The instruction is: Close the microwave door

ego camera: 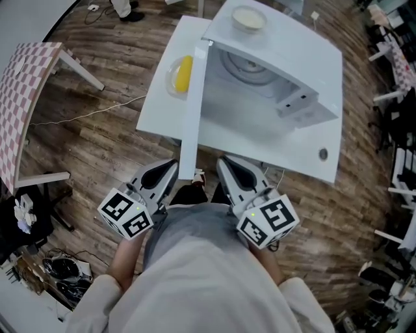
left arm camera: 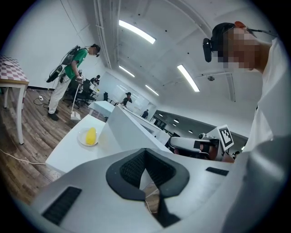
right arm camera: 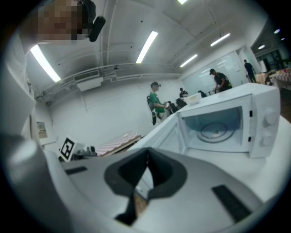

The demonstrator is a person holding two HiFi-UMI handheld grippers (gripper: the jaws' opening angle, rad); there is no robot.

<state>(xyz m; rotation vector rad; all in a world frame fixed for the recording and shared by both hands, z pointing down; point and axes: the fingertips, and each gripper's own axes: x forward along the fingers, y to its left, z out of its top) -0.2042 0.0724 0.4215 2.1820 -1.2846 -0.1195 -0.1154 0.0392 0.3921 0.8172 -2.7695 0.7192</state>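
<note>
The white box-shaped microwave (ego camera: 286, 84) sat on the white table (ego camera: 159, 114) with its flat white door (ego camera: 194, 110) swung wide open. The door's free edge pointed toward the person and ended just ahead of the two grippers. The left gripper (ego camera: 168, 170) and the right gripper (ego camera: 227, 168) were both held low near the body, each with its jaws pressed together on nothing, and neither touched the door. The left gripper sat on the door's outer side, so it looked the better placed to push. Its closed tip laid against the outer face near the free edge, away from the hinge, would probably swing the door with least effort. The push should follow the door's arc and stay gentle, since a small clear plate holding a yellow piece of food (ego camera: 182, 75) lay just beside the door and a pale round bowl (ego camera: 249, 19) rested on the microwave's top.
</note>
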